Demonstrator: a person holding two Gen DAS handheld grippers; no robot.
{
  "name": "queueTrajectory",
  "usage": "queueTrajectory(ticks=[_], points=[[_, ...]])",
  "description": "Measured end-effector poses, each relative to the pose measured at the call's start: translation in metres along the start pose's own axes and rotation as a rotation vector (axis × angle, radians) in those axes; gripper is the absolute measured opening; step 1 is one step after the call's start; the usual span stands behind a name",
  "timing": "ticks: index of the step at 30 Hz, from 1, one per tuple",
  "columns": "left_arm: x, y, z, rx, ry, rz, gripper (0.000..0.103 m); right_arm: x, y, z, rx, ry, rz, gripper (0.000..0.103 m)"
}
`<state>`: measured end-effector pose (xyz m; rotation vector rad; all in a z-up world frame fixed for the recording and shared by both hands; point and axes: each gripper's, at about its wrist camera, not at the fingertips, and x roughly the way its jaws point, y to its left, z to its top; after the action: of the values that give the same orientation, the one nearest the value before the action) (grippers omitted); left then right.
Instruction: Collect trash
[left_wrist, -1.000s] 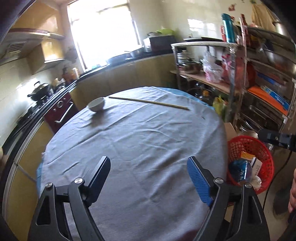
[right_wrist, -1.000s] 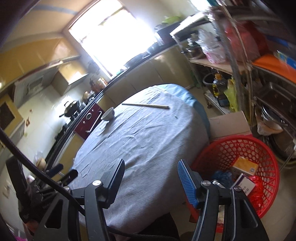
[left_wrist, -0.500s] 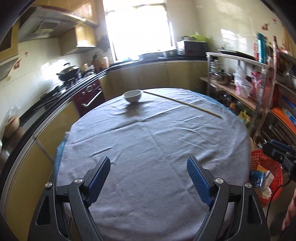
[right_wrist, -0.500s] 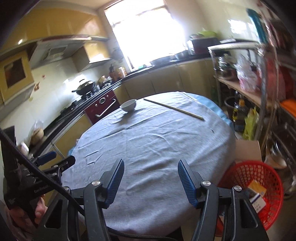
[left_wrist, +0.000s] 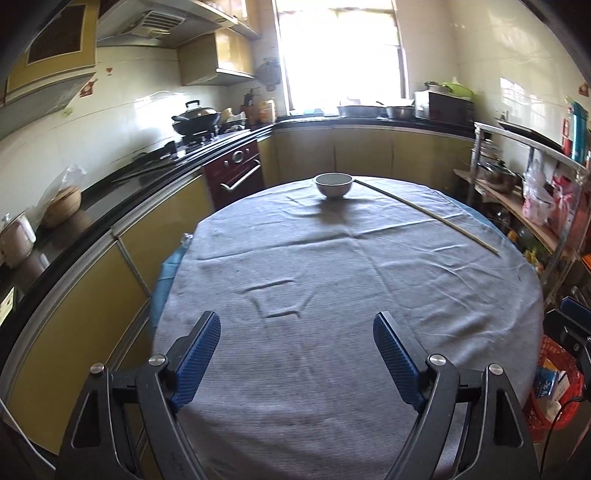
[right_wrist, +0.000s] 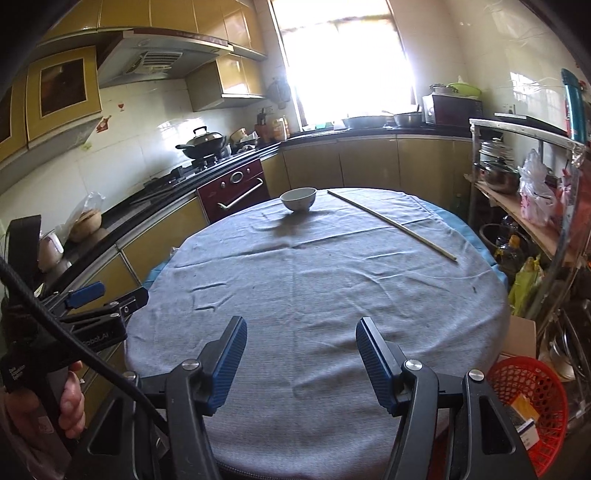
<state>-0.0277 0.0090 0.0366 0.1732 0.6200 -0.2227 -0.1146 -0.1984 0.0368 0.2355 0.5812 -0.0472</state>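
Two grippers hover over the cloth-covered worktop (left_wrist: 332, 295), left gripper (left_wrist: 295, 343) and right gripper (right_wrist: 301, 347), jaws open and empty. Trash lies in the red basket (right_wrist: 532, 402) on the floor beside it. A bowl (left_wrist: 333, 184) and stick (left_wrist: 424, 214) sit at the far edge.

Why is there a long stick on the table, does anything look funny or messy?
A long thin stick lies slantwise on the grey tablecloth beside the white bowl, an odd thing for a dining table. The cloth is wrinkled. Nothing looks spilled or broken, and trash sits inside the red basket.
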Motion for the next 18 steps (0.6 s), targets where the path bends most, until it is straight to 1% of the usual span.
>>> queueTrajectory(ticks=[11, 18], points=[[-0.004, 0.023, -0.001, -0.045, -0.005, 0.038, 0.085, 0.005, 0.031, 0.006, -0.047, -0.006, 0.013, 0.065], [-0.017, 0.026, -0.002, -0.059, -0.025, 0.064, 0.085, 0.003, 0.046, 0.001, -0.077, -0.016, -0.017, 0.065]])
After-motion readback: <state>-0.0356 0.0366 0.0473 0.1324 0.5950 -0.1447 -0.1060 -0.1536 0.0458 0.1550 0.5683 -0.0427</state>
